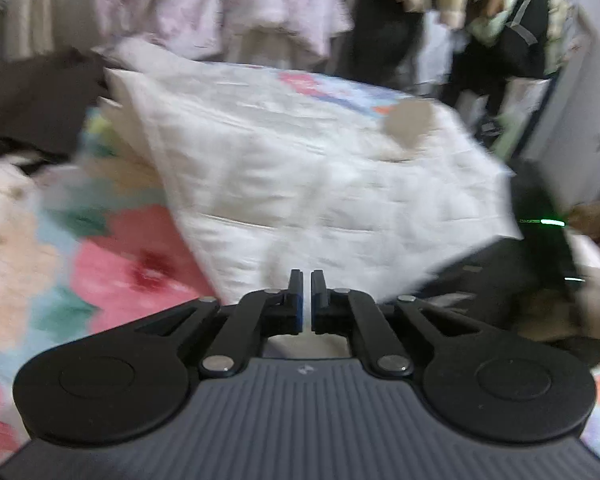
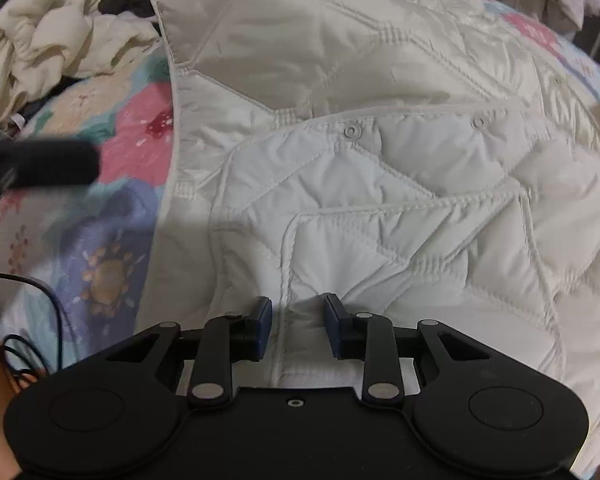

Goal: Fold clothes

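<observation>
Left wrist view, motion-blurred. My left tongs sit at lower centre with the jaws drawn together to a thin slit; a sliver of white shows in that slit, so they appear clenched on an edge of the white quilted jacket. The jacket fills the middle of the frame, its near edge meeting the fingertips and its far part spread over the floral bedspread, which shows pink and teal patches at left. A dark garment lies at upper left. Hanging clothes cross the top of the frame. At the right edge a dark, blurred device with a green light is my other tongs.

Right wrist view, sharp. My right tongs sit at lower centre with the jaws standing apart, released. Between them lies a stitched seam of the jacket; whether the blue pads touch the fabric I cannot tell. The jacket covers the centre and right of the frame, a folded flap with two snap buttons lying over it. A cream garment is crumpled at upper left. A black cable lies on the bedspread at lower left.
</observation>
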